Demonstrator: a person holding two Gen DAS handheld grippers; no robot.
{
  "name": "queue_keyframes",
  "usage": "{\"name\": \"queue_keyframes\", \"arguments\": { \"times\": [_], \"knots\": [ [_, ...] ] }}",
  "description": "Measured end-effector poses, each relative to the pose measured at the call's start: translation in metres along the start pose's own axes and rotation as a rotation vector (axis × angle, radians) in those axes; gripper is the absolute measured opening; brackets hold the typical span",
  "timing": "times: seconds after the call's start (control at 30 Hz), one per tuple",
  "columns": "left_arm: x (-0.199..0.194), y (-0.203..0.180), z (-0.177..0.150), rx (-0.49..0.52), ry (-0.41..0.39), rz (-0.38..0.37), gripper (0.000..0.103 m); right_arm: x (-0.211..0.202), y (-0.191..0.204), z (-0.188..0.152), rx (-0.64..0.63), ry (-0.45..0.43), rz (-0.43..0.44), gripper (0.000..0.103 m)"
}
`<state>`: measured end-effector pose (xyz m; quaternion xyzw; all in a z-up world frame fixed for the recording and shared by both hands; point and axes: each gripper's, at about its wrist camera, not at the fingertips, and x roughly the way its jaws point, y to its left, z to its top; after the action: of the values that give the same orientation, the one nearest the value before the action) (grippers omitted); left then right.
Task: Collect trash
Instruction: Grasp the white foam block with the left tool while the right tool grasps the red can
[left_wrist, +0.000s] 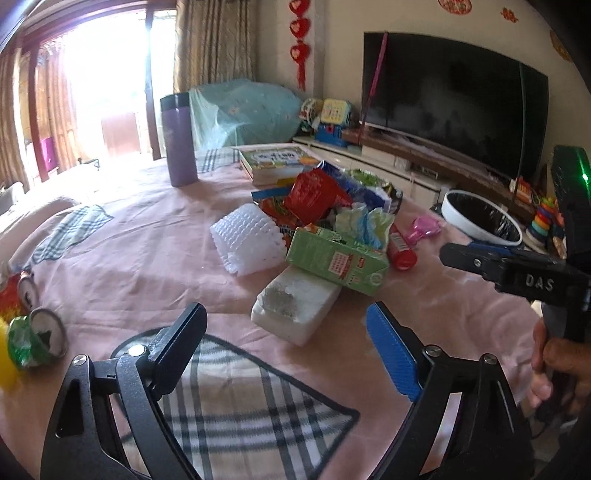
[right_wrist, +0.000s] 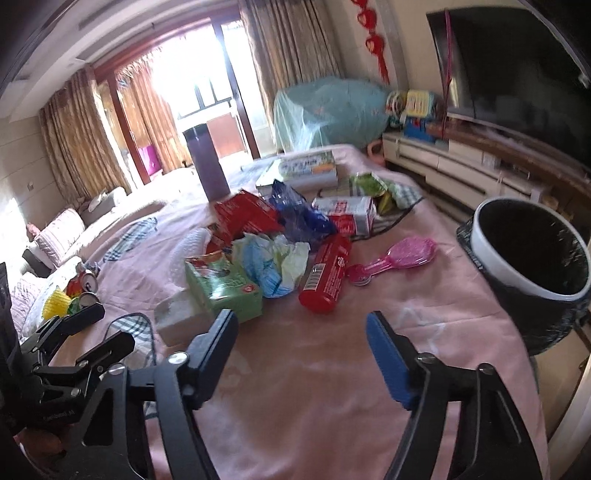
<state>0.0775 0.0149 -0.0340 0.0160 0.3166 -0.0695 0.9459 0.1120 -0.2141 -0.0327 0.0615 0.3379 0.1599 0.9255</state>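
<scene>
A heap of trash lies on the pink tablecloth: a green carton, a white foam block, white foam netting, a red wrapper, crumpled tissue and a red tube. My left gripper is open just short of the foam block, nothing between its fingers. My right gripper is open over bare cloth in front of the red tube and carries nothing. A white-rimmed bin with a black liner stands at the table's right edge.
Crushed cans and a yellow net lie at the left. A purple flask, books and a pink hairbrush also sit on the table. A TV on a low cabinet is beyond the right edge, a sofa at left.
</scene>
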Motion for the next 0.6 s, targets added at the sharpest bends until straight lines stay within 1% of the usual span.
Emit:
{"name": "queue_keyframes", "arguments": {
  "times": [0.1, 0.27, 0.4, 0.43, 0.47, 0.5, 0.53, 0.57, 0.6],
  "knots": [
    [0.016, 0.003, 0.003, 0.014, 0.037, -0.004, 0.09, 0.019, -0.005, 0.006, 0.02, 0.044, -0.001, 0.064],
    [0.045, 0.007, 0.009, 0.032, 0.106, -0.024, 0.09, 0.054, -0.018, 0.014, 0.05, 0.127, -0.006, 0.048],
    [0.062, 0.001, 0.012, 0.058, 0.148, -0.036, 0.09, 0.075, -0.028, 0.016, 0.094, 0.181, 0.009, 0.045],
    [0.064, -0.001, 0.011, 0.065, 0.156, -0.04, 0.088, 0.079, -0.03, 0.016, 0.1, 0.192, 0.018, 0.045],
    [0.065, -0.004, 0.01, 0.077, 0.161, -0.042, 0.084, 0.082, -0.03, 0.016, 0.098, 0.199, 0.017, 0.044],
    [0.066, -0.007, 0.009, 0.087, 0.168, -0.049, 0.071, 0.085, -0.03, 0.016, 0.093, 0.202, 0.019, 0.044],
    [0.067, -0.01, 0.008, 0.097, 0.181, -0.065, 0.06, 0.086, -0.03, 0.016, 0.087, 0.204, 0.02, 0.038],
    [0.067, -0.012, 0.007, 0.101, 0.186, -0.066, 0.059, 0.087, -0.03, 0.016, 0.086, 0.204, 0.024, 0.035],
    [0.065, -0.014, 0.005, 0.107, 0.184, -0.058, 0.057, 0.086, -0.029, 0.016, 0.088, 0.204, 0.035, 0.035]
  ]
}}
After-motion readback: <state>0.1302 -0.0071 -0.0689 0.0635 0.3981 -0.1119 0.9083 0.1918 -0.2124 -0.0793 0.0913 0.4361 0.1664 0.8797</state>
